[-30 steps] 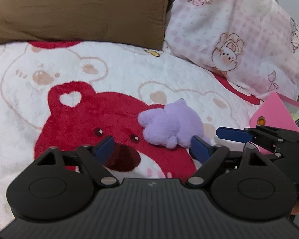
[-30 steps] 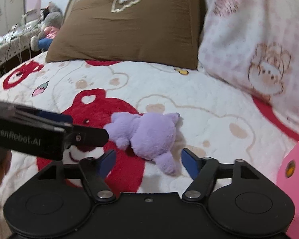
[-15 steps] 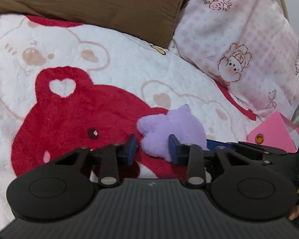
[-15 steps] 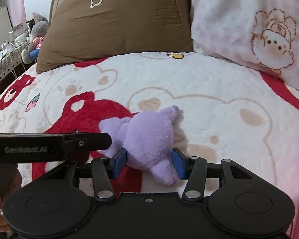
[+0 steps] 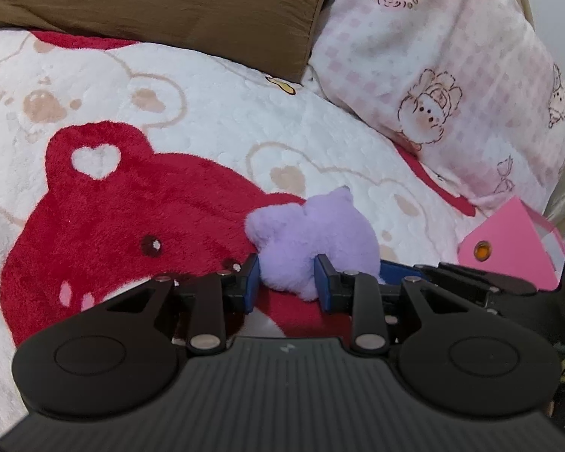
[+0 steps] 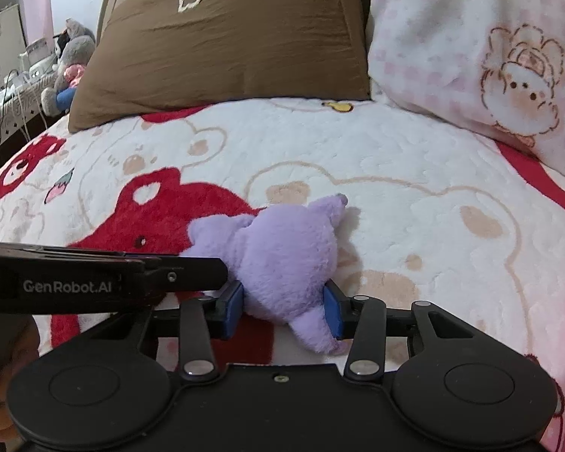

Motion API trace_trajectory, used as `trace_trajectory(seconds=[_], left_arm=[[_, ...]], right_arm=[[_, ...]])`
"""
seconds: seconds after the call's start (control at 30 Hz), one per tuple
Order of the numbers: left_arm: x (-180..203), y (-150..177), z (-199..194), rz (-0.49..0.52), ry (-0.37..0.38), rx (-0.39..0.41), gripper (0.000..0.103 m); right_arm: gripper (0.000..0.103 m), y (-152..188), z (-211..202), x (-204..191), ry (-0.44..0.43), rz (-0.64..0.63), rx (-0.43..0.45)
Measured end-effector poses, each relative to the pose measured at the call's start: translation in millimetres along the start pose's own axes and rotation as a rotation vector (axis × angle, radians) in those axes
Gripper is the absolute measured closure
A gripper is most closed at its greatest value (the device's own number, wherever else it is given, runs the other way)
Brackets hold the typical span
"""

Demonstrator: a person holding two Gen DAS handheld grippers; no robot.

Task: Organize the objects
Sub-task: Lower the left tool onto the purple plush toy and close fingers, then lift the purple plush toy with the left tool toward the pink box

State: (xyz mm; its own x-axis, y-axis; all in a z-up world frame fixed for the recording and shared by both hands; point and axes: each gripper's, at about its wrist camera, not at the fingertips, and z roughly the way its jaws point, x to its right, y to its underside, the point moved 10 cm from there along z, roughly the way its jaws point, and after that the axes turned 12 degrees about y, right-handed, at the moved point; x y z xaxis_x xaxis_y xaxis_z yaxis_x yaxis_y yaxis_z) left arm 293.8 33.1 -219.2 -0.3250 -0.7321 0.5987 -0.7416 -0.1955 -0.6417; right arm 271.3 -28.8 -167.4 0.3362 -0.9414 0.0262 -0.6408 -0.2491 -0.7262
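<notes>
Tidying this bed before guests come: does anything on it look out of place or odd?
The purple plush toy lies sprawled mid-blanket, away from the pillows. Oddly, both grippers pinch it: left gripper squeezes a limb, right gripper, jaws closing, the body.

My own black body hides the near underside of the purple plush toy (image 6: pixel 282 260) and the blanket (image 5: pixel 214 132) beneath it. The pink box (image 5: pixel 508 245) at far right is cut by the picture's edge and partly behind my right gripper (image 5: pixel 391 269). The grey stuffed animal (image 6: pixel 69 64) far left is too small to tell apart clearly. The brown pillow (image 6: pixel 226 37) runs off the top.
</notes>
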Motion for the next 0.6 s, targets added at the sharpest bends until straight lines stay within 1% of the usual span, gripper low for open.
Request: trace_trajectory(seconds=[0.1,0.17,0.23,0.43,0.53,0.6], left_arm=[[4.3,-1.2,-2.4,-0.024,0.031,0.0,0.074],[6.4,0.6,-2.1,-0.058,0.051,-0.008,0.074],[9.8,5.5,0.3,-0.04,0.037,-0.041,0.074],[23.7,15.7,2.2,0.001,0.002,-0.098,0.074],[33.4,20.9,2.1,0.058,-0.03,-0.13,0.074],[38.6,24.5,1.4,0.072,-0.046,-0.156,0.075]], right_arm=[[0.055,1.3,-3.7,0.8,-0.007,0.01,-0.016],[0.055,3.1,-7.4,2.3,-0.016,0.021,-0.041],[0.055,5.1,-12.3,4.6,-0.012,0.021,-0.049],[0.055,16.0,-21.4,5.8,0.03,0.003,-0.077],[0.055,20.7,-26.5,7.3,0.043,-0.002,-0.094],[0.055,22.9,-29.6,8.3,0.049,-0.002,-0.101]])
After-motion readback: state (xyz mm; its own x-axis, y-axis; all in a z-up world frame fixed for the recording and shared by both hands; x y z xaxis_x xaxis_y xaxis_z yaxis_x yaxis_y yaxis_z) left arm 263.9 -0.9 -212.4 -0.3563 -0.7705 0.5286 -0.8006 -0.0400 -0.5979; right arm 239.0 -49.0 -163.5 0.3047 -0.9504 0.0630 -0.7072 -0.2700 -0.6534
